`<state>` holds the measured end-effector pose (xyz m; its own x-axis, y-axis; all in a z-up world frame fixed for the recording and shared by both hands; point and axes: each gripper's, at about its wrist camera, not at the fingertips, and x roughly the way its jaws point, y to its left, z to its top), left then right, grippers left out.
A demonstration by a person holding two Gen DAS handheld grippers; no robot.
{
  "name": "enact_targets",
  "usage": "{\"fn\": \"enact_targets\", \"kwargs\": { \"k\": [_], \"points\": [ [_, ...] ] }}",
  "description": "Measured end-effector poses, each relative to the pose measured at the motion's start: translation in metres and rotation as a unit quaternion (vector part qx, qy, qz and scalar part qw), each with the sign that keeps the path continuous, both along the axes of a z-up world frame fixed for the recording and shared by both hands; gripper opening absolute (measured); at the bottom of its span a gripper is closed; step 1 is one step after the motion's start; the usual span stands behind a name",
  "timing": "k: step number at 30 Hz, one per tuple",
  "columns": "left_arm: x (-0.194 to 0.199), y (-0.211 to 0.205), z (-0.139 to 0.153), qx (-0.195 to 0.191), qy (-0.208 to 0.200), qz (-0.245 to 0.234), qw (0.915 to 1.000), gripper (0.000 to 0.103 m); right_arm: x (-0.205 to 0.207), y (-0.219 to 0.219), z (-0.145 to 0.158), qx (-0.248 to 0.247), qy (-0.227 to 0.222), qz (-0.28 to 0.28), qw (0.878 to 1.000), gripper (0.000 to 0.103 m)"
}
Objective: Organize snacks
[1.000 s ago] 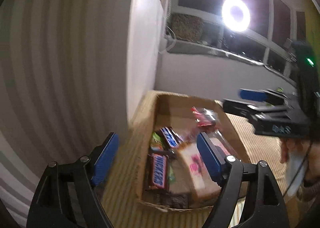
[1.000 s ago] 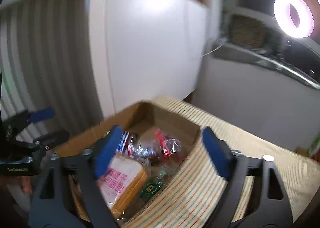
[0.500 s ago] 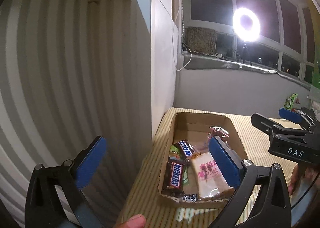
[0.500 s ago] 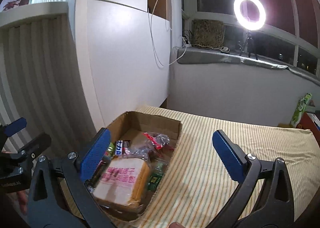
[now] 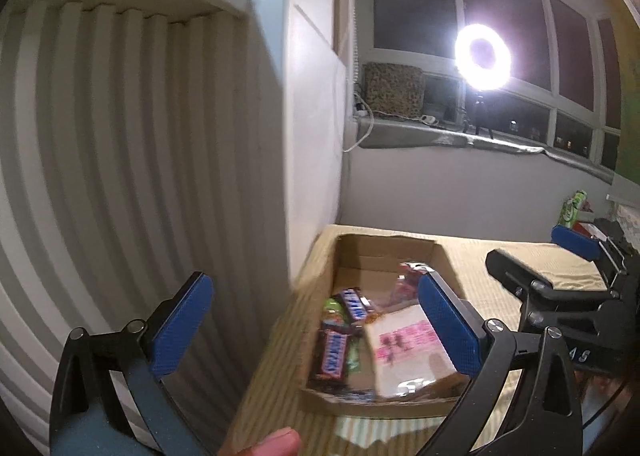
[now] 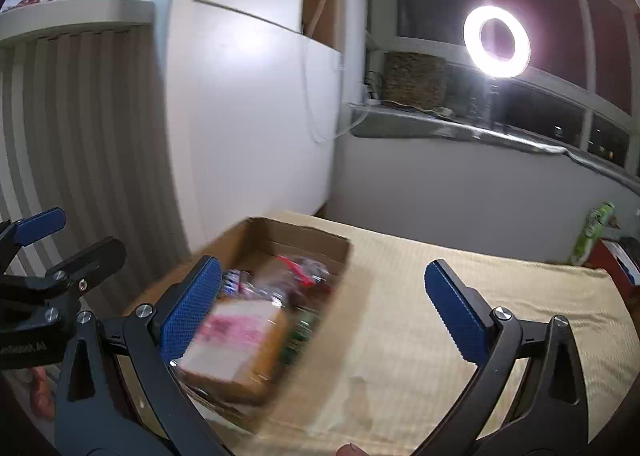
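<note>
A lit ring light (image 5: 483, 57) glares at about one o'clock before dark window panes (image 5: 412, 12), above a grey sill (image 5: 452, 138) bearing a woven basket (image 5: 394, 90). At nine o'clock runs a ribbed white wall (image 5: 100, 160). A striped yellow cloth (image 6: 460, 320) covers the surface at five o'clock.

Left claw (image 5: 316, 324), right claw (image 6: 324, 310): wide apart, empty.

The word "SNICKERS" can be made out in blurry white letters on the brown candy bar (image 5: 333, 352) lying in the cardboard box (image 5: 386, 252). Pink marks are printed on the wrapped bread (image 5: 404, 348), but they cannot be read. The letters "AS" are seen on the black right claw (image 5: 576, 355).
</note>
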<state>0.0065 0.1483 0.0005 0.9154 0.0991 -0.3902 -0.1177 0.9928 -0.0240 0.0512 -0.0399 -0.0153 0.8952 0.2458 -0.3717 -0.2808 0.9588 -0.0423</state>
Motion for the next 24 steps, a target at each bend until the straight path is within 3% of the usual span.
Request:
{"fn": "enact_targets", "kwargs": {
  "k": [7,13,24],
  "points": [
    [0.015,-0.08,-0.009,0.006,0.016,-0.071,0.9973,0.102,-0.022,-0.099,-0.016,0.019,0.021,-0.085,0.996,0.103],
    [0.009,-0.147,-0.005,0.004,0.02,-0.14,0.9899,0.102,-0.053,-0.171,-0.005,0.015,0.013,-0.169,0.985,0.103],
    [-0.007,-0.17,0.007,0.03,0.006,-0.145,0.9889,0.102,-0.072,-0.182,0.015,0.026,-0.005,-0.178,0.984,0.103]
  ]
}}
